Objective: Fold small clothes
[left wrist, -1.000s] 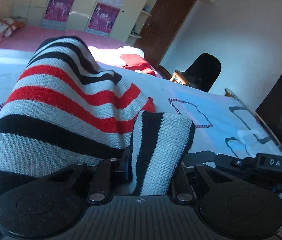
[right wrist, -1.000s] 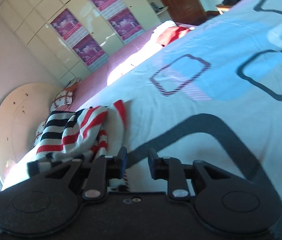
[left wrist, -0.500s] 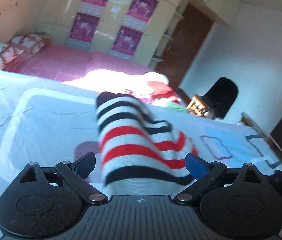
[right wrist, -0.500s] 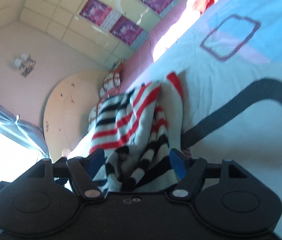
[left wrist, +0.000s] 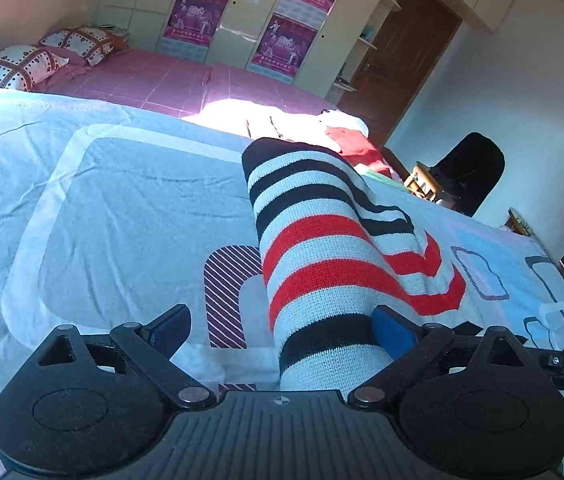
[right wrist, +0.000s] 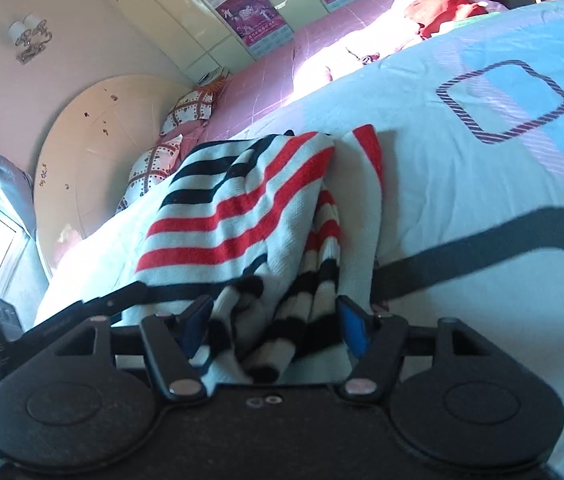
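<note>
A knitted garment with white, black and red stripes [left wrist: 322, 248] lies folded on the light blue bedspread [left wrist: 122, 208]. In the left wrist view it runs up from between my fingers. My left gripper [left wrist: 282, 332] is open, and the cloth rests against its right blue pad [left wrist: 396, 334]. In the right wrist view the garment [right wrist: 242, 208] lies bunched, its lower folds between my fingers. My right gripper [right wrist: 274, 320] is open around those folds without pinching them.
The bedspread carries grey and striped rounded shapes [right wrist: 506, 100]. A pink bed [left wrist: 186, 84] with pillows [left wrist: 22, 66] and a pile of red and white clothes [left wrist: 346, 140] lies beyond. A black chair [left wrist: 470, 172] stands at the right. A round headboard [right wrist: 94, 140] is at the left.
Both grippers have opened and let go of the striped garment. It now lies folded on the bedspread, and the left gripper has drawn back from it.
</note>
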A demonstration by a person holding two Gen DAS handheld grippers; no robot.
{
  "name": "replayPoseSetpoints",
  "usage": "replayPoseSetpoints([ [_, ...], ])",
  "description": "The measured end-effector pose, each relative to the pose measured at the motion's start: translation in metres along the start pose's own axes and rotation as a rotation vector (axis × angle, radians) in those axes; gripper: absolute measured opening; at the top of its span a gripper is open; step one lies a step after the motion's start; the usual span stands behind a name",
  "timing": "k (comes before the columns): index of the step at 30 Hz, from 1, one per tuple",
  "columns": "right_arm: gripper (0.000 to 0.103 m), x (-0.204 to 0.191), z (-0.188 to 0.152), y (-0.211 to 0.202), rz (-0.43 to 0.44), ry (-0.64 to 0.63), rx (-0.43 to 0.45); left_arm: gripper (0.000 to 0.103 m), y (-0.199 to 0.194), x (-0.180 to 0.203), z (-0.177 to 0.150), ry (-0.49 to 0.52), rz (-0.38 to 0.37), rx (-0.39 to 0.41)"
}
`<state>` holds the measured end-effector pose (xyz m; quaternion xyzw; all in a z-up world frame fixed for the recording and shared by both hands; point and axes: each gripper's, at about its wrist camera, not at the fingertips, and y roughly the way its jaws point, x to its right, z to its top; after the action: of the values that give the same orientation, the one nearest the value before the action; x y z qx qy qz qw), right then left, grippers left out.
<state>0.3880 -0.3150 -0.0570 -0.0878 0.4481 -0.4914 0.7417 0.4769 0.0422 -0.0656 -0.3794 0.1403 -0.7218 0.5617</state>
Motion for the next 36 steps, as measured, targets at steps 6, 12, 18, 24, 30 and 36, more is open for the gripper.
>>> replayPoseSetpoints([
  [6,0.054,0.012,0.001,-0.009,0.011,0.076,0.071,0.096,0.001,0.003,-0.007,-0.016,0.003,-0.004],
  [12,0.063,0.018,0.001,-0.004,0.122,0.146,0.027,0.096,0.0,0.002,-0.009,-0.024,-0.008,-0.01],
  [18,0.061,0.031,0.013,0.037,0.179,0.199,-0.004,0.096,-0.01,0.004,-0.013,-0.04,-0.04,-0.029],
  [24,0.027,0.012,0.034,0.051,0.105,0.05,-0.002,0.096,0.008,-0.001,-0.01,-0.091,-0.024,-0.073],
  [30,0.025,-0.009,0.026,0.003,0.122,-0.097,0.139,0.096,0.009,0.01,-0.007,-0.072,-0.063,-0.075],
  [36,0.025,0.047,0.003,0.031,0.122,0.075,0.075,0.096,0.025,0.024,-0.013,0.004,-0.005,-0.124],
])
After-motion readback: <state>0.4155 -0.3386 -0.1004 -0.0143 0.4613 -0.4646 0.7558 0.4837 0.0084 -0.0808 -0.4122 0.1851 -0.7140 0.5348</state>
